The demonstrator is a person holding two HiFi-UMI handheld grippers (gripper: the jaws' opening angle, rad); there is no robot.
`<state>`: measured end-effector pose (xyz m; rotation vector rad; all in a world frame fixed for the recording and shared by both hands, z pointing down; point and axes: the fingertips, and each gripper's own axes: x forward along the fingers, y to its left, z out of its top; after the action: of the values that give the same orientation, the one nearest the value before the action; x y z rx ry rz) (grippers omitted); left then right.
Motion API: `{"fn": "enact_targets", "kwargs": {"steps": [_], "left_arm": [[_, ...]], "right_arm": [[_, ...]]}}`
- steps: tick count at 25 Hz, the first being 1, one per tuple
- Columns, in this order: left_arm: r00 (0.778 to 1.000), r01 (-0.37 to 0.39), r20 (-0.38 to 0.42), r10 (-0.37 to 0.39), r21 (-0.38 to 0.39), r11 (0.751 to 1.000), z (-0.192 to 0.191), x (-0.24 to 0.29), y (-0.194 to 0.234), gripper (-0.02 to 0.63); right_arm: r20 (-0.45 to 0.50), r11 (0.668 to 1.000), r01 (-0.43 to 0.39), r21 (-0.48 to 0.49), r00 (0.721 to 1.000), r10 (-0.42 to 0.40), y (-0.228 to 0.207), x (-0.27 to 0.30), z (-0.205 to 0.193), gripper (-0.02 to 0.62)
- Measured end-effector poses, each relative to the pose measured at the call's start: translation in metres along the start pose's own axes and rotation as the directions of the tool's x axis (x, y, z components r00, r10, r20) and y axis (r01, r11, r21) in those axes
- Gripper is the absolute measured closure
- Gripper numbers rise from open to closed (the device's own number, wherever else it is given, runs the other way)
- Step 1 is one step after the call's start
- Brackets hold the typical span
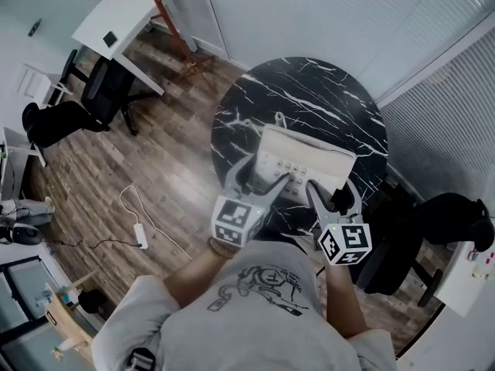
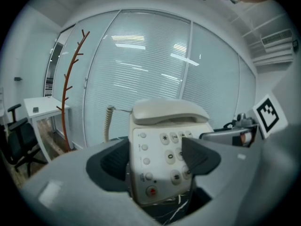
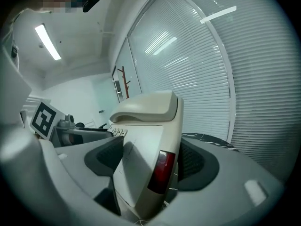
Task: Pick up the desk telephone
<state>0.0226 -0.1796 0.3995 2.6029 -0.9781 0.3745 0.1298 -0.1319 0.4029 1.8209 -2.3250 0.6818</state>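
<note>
A beige desk telephone point(image 1: 305, 165) hangs above the round black marble table point(image 1: 309, 91), its handset resting on the cradle. My left gripper point(image 1: 267, 178) is shut on its near left end, one pad point(image 2: 197, 157) lying over the keypad. My right gripper point(image 1: 332, 195) is shut on its near right end. In the left gripper view the telephone point(image 2: 164, 145) fills the gap of the left gripper point(image 2: 155, 159), and a coiled cord point(image 2: 108, 121) hangs at its left. In the right gripper view the telephone point(image 3: 146, 145) stands edge-on in the right gripper point(image 3: 150, 161), showing a dark red panel.
White blinds wall in the far side of the table. A brown coat rack point(image 1: 166, 22) and a white desk point(image 1: 116, 18) stand at the far left, with black office chairs point(image 1: 93, 99) beside the desk. Another dark chair point(image 1: 418, 230) is at the right. A power strip point(image 1: 141, 234) lies on the wooden floor.
</note>
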Motion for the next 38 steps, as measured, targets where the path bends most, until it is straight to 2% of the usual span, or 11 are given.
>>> {"fn": "enact_targets", "kwargs": {"steps": [5, 17, 25, 38], "left_arm": [[1.0, -0.006, 0.02, 0.005, 0.036, 0.999, 0.023, -0.013, -0.01, 0.252], [0.989, -0.015, 0.149, 0.005, 0.064, 0.998, 0.082, -0.046, -0.035, 0.252], [0.983, -0.027, 0.182, 0.013, 0.075, 0.997, 0.099, -0.057, -0.041, 0.252], [0.984, -0.031, 0.179, 0.017, 0.073, 0.997, 0.099, -0.054, -0.043, 0.252]], "right_arm": [[0.047, 1.0, 0.005, -0.007, 0.999, -0.004, 0.009, -0.015, 0.025, 0.253], [0.165, 0.997, 0.021, -0.078, 0.986, -0.008, 0.031, -0.052, 0.088, 0.253], [0.197, 0.996, 0.014, -0.091, 0.98, 0.004, 0.037, -0.061, 0.103, 0.253], [0.201, 0.996, 0.014, -0.084, 0.98, 0.003, 0.034, -0.062, 0.103, 0.252]]}}
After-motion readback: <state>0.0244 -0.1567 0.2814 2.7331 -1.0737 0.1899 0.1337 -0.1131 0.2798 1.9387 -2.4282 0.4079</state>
